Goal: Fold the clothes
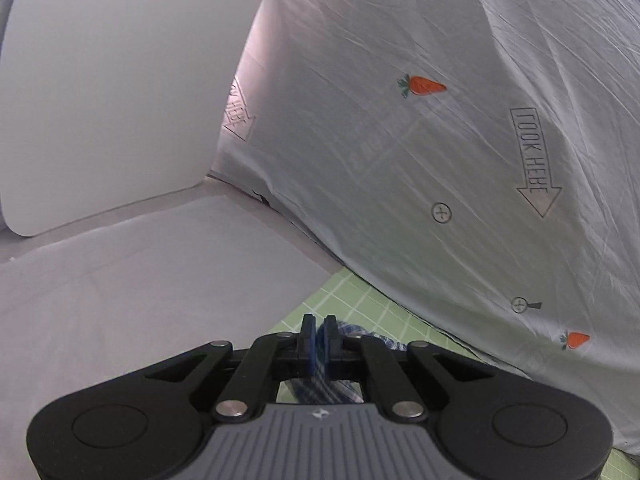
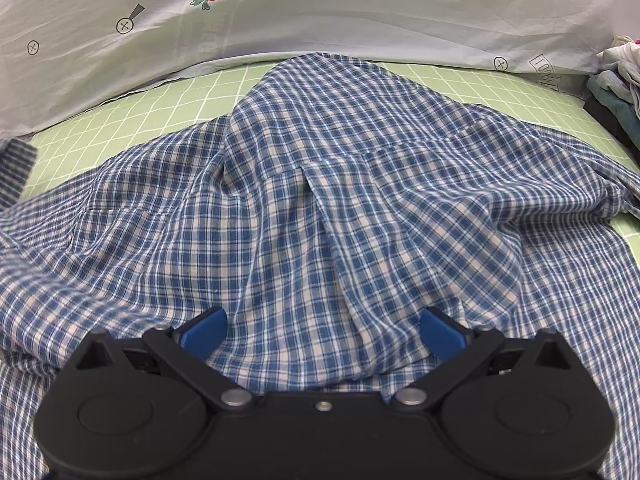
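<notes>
The pale printed sheet [image 1: 460,128] hanging behind the work surface carries outlined arrows lettered "LOOK HERE": one reads in full in the left wrist view, upside down, and a second shows partly at the sheet's left edge. Two orange carrots and two small circled crosses are printed on it there as well. In the right wrist view the same sheet [image 2: 320,20] shows one carrot, three circled crosses and two cropped arrows whose letters cannot be read whole.

The left gripper [image 1: 319,330] has its blue pads pressed together on a fold of the blue-and-white plaid shirt [image 1: 328,388], held above the green grid mat [image 1: 360,308], with a plain white cloth [image 1: 140,272] to its left.

The right gripper [image 2: 322,328] has its jaws spread wide apart, one blue pad on each side, hovering low over the plaid shirt [image 2: 320,200]; whether the pads touch the cloth cannot be told. The shirt lies rumpled and spread across the green grid mat [image 2: 160,96], a peak of fabric rising in the middle. A pile of other clothes [image 2: 616,80] sits at the mat's right edge.
</notes>
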